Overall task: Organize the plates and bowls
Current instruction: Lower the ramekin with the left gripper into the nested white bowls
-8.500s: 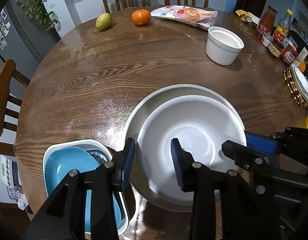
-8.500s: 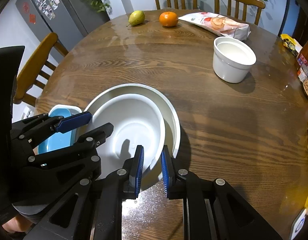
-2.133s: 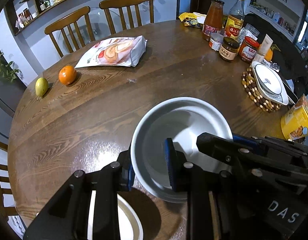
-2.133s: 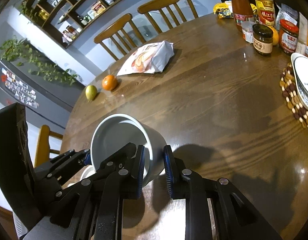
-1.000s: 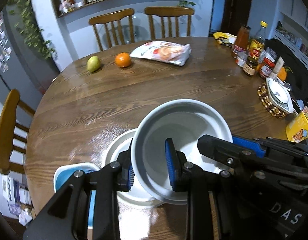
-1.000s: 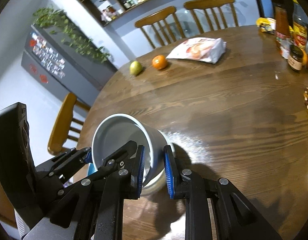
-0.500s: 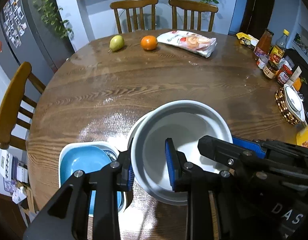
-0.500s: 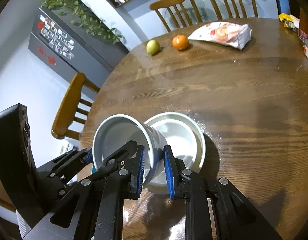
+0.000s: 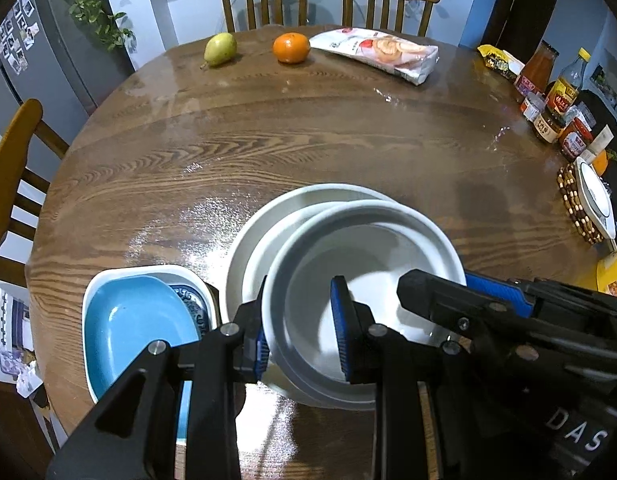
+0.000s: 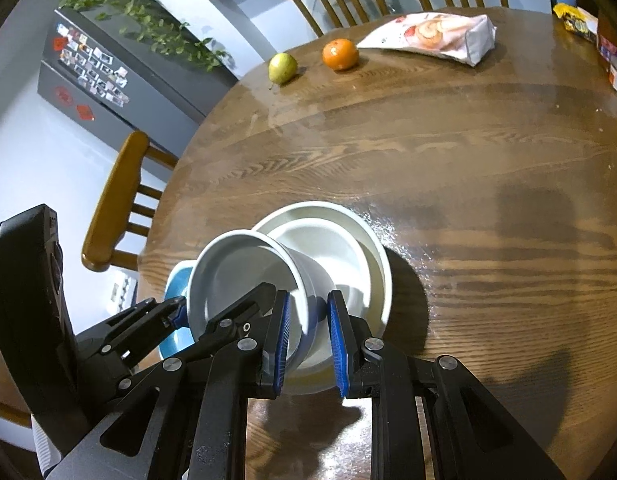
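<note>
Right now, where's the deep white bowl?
Held off the table in both tongs, the deep white bowl hangs tilted over the stacked white bowls, right of the blue dish in the left wrist view.

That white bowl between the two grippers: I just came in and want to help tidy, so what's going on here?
A person is stacking dishes with two handheld grippers. The left gripper and the right gripper both clamp the rim of a deep white bowl, tilted just above the nested white bowls on the round wooden table. It is not set down yet. A blue dish in a white tray sits beside that stack.
</note>
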